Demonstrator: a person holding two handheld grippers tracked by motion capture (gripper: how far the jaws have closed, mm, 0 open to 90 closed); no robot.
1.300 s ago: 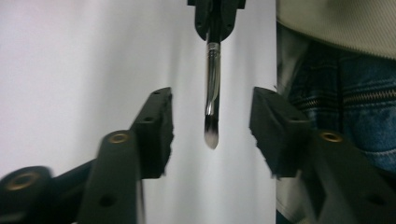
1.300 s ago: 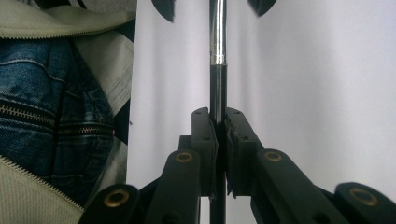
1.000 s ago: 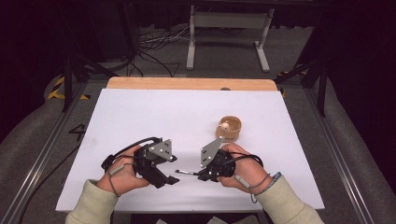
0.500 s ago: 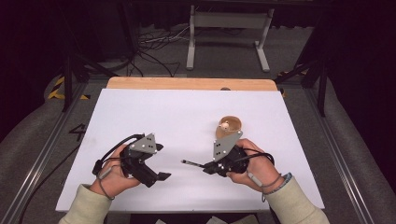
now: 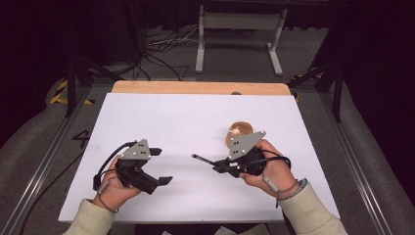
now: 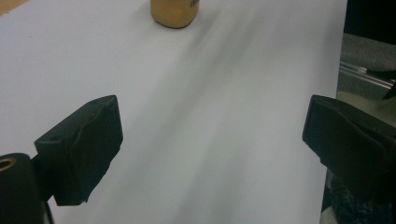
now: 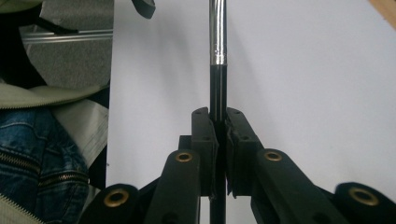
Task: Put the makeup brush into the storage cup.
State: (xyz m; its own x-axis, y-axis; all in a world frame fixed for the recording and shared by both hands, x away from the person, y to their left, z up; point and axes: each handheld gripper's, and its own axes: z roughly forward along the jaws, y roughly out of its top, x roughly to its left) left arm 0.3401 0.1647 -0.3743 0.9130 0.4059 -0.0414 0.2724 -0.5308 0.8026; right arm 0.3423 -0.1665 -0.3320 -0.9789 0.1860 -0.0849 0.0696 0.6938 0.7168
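Note:
My right gripper (image 5: 219, 165) is shut on a thin rod-like tool (image 5: 201, 159) with a black shaft and a silver metal end; the tool points left, just above the white table sheet (image 5: 171, 122). In the right gripper view the pads (image 7: 205, 130) clamp the black shaft, and the silver part (image 7: 217, 42) runs straight ahead. A small tan round container (image 5: 240, 131) stands just behind the right gripper, and it also appears far ahead (image 6: 175, 11) in the left gripper view. My left gripper (image 5: 161, 166) is at the front left. Its jaws have just been opening, and they stand wide with nothing between them.
A wooden board edge (image 5: 200, 88) runs along the far side of the sheet. Beyond it on the floor are a metal stand (image 5: 240, 29) and cables (image 5: 161, 49). Metal rails (image 5: 39, 176) flank the table. The person's jeans (image 7: 42, 154) are at the left of the right gripper view.
The left gripper has opened and drawn away to the left from the tool's tip. The right gripper keeps the tool and has lifted slightly.

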